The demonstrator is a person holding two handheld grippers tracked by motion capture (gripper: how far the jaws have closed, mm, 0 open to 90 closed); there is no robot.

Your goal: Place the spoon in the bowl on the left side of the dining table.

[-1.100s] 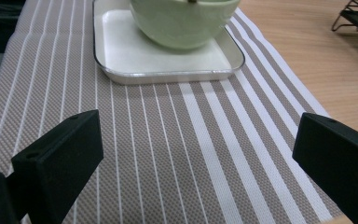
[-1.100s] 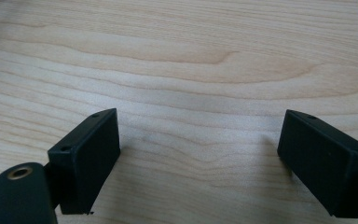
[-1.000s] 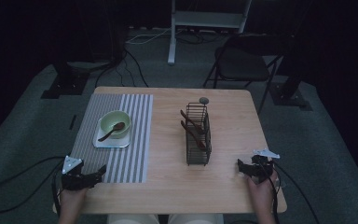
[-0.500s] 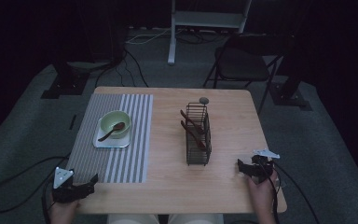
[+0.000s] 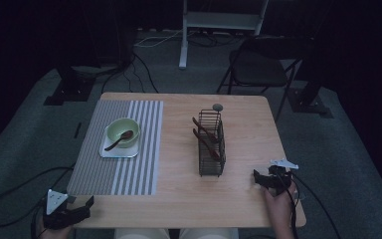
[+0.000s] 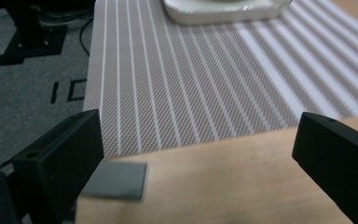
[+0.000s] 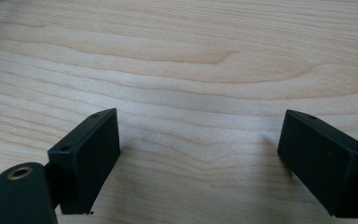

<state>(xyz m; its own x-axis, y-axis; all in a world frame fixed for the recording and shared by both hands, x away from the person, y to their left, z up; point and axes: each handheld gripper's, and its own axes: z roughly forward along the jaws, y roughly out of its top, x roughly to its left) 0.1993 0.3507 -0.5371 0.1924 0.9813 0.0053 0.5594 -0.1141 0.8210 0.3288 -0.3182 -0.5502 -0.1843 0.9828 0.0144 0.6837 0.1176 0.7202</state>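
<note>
This looks like a lab or studio set up for recording, not a home. A small wooden table (image 5: 179,149) stands alone on grey carpet (image 5: 25,144) in a dark room. Cables (image 5: 144,64) trail across the floor between black stand bases (image 5: 64,89), and a white stand (image 5: 184,35) rises at the back. A black folding chair (image 5: 258,69) sits behind the table. The table is laid like a dining place, with a striped mat (image 5: 124,144), a bowl (image 5: 123,132) and a wire rack (image 5: 211,144).
</note>
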